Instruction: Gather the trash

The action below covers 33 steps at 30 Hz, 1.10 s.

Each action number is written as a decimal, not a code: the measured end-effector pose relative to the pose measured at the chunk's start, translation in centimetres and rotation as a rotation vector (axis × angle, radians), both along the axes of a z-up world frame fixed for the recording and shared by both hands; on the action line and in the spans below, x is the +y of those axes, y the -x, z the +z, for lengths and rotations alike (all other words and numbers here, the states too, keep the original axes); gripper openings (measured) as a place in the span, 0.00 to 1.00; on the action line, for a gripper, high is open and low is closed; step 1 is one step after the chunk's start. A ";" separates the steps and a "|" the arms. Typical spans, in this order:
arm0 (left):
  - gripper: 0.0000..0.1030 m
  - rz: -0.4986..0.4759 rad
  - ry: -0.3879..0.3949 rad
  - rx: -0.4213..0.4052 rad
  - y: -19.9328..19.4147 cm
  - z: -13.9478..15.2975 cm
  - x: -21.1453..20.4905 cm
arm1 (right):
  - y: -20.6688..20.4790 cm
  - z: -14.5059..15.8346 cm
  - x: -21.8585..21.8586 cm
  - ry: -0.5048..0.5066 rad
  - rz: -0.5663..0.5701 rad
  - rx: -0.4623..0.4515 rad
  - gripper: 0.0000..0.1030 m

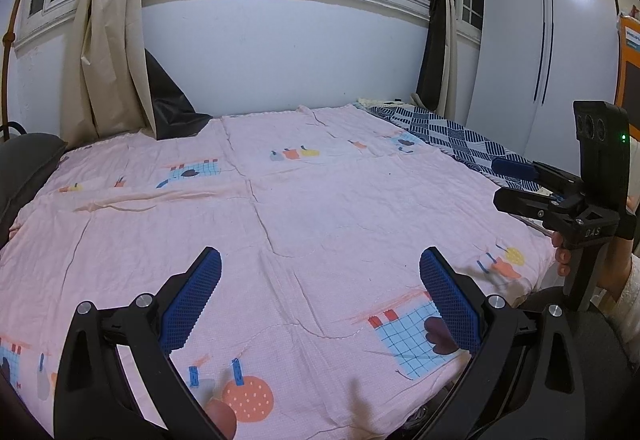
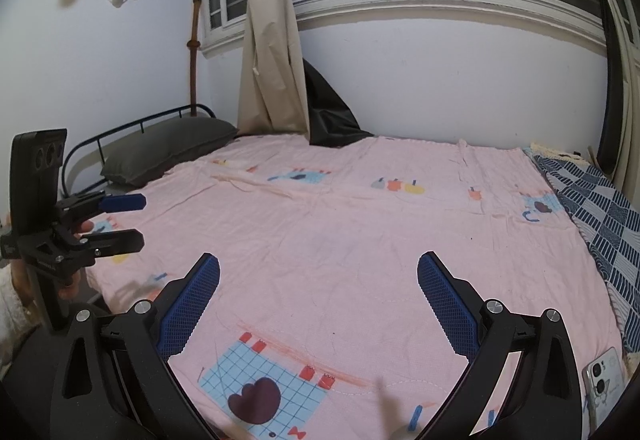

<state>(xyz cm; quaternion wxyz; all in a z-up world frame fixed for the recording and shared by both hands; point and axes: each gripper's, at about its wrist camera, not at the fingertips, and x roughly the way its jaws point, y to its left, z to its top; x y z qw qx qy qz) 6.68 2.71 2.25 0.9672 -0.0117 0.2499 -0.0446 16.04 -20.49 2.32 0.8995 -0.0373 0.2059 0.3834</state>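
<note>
No trash shows in either view. Both grippers hover over the near edge of a bed covered by a pink quilt (image 1: 320, 180) (image 2: 340, 220) with cartoon prints. My left gripper (image 1: 320, 256) is open with nothing between its blue pads (image 1: 192, 304). It also appears at the left of the right wrist view as the left gripper (image 2: 141, 221), held by a hand. My right gripper (image 2: 319, 260) is open and empty too. From the left wrist view the right gripper (image 1: 500, 182) sits at the bed's right side, jaws apart.
A grey pillow (image 2: 172, 144) lies against a metal headboard (image 2: 132, 124). A blue patterned blanket (image 1: 448, 136) covers the bed's far side. A phone (image 2: 604, 388) rests near the right corner. Beige curtains (image 1: 108, 40), a dark sheet (image 1: 172, 104) and a white wardrobe (image 1: 540, 40) line the walls.
</note>
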 end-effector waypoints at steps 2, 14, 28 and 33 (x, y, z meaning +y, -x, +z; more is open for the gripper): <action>0.94 0.000 0.001 0.000 0.0 0.0 -0.1 | -0.1 0.0 0.0 -0.001 0.002 0.001 0.92; 0.94 0.000 0.005 0.000 0.1 0.0 0.0 | 0.3 0.2 0.1 0.009 0.004 -0.007 0.92; 0.94 -0.001 0.012 0.001 0.0 0.0 0.0 | 0.5 0.2 0.2 0.011 0.007 -0.006 0.92; 0.94 0.005 0.000 0.000 0.1 0.0 -0.3 | 0.4 0.1 0.2 0.007 0.005 -0.002 0.92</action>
